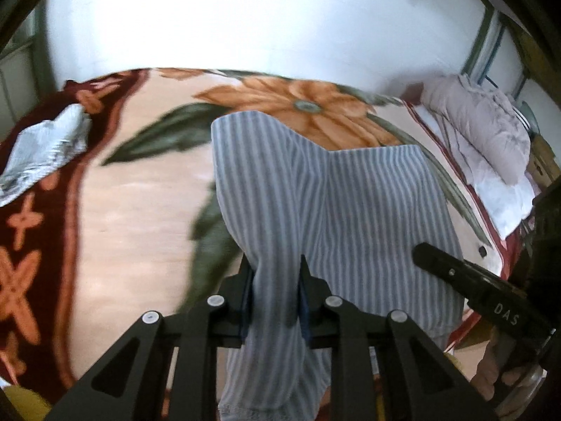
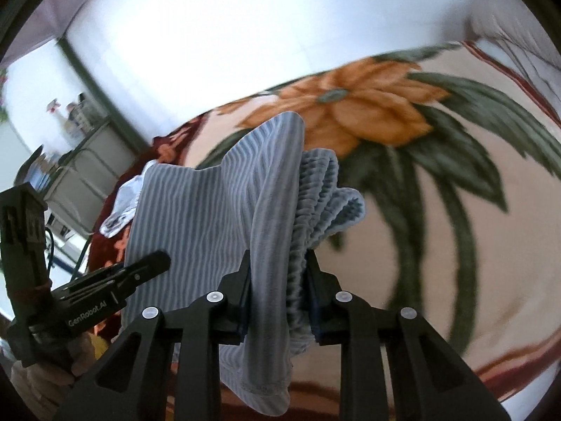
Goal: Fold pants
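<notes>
Grippers both clamped on my striped pants (image 1: 350,210): left gripper (image 1: 275,301) pinches a bunched fold, right gripper (image 2: 278,301) pinches the waistband (image 2: 301,280). Pants hang lifted above the floral blanket (image 1: 140,193).

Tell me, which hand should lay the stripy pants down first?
Probably the left gripper: its end of the striped pants hangs smooth, while the right gripper clamps a bunched, gathered edge.

Plenty of bare blanket (image 1: 140,210) on my left to pass over. Crumpled white cloth (image 1: 45,147) sits far left, pink pillow (image 1: 491,129) blocks far right.
</notes>
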